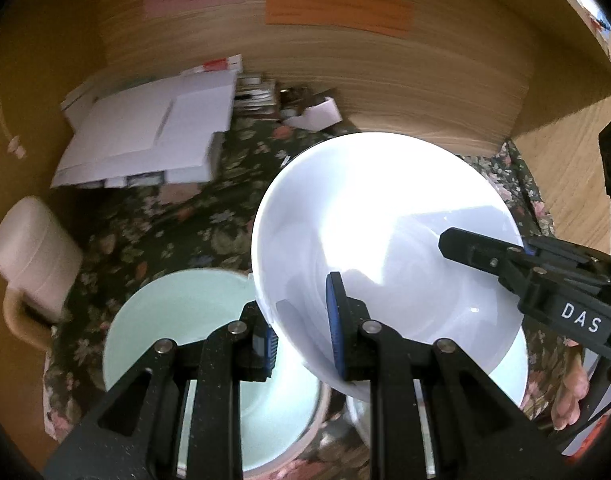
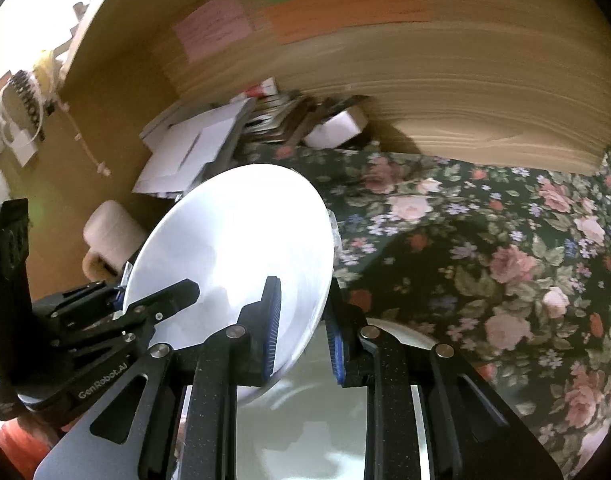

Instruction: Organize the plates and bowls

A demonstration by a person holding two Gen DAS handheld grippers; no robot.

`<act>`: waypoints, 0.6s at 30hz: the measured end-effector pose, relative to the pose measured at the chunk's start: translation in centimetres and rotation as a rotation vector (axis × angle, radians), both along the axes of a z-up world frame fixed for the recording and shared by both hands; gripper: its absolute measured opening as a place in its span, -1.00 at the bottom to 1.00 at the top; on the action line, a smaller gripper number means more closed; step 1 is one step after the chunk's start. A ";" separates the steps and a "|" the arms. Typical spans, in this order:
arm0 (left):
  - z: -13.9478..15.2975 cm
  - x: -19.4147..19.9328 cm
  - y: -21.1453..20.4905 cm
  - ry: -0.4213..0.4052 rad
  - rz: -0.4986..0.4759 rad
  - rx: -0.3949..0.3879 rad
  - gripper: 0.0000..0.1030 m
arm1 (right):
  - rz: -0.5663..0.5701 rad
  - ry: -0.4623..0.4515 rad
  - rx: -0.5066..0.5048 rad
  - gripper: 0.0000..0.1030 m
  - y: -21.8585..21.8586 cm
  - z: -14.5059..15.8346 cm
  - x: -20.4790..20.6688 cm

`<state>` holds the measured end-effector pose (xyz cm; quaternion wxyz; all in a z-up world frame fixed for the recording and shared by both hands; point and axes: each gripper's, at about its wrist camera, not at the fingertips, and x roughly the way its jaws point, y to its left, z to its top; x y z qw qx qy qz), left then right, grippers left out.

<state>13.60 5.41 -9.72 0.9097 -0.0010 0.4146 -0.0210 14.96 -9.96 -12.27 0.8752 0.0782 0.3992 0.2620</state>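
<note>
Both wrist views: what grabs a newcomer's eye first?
The big white bowl, glaring with reflected light and tilted in mid-frame, gripped on opposite rims by the left gripper and the right gripper. Next, the pale green bowl low on the left in the left wrist view, beside the white one. Then the dark floral tablecloth filling the right of the right wrist view.
</note>
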 end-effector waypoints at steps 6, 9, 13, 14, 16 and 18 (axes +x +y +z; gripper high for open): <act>0.2 -1.7 2.3 -0.008 0.041 -0.002 -0.59 | 0.044 0.000 0.007 -0.62 2.1 0.0 -0.5; 0.2 -2.5 3.0 -0.011 0.060 0.006 -0.58 | 0.068 -0.001 0.007 -0.62 3.2 0.0 -0.8; 0.2 -3.4 4.1 -0.015 0.085 0.008 -0.58 | 0.096 0.006 0.006 -0.62 4.5 -0.2 -0.9; 0.2 -3.5 4.4 -0.015 0.090 0.006 -0.58 | 0.101 0.008 0.006 -0.62 4.8 -0.3 -0.9; 0.1 -3.9 5.0 -0.015 0.103 0.004 -0.59 | 0.116 0.013 0.005 -0.62 5.4 -0.5 -1.0; 0.0 -4.2 5.5 -0.013 0.115 0.002 -0.59 | 0.129 0.017 0.004 -0.62 6.0 -0.6 -1.0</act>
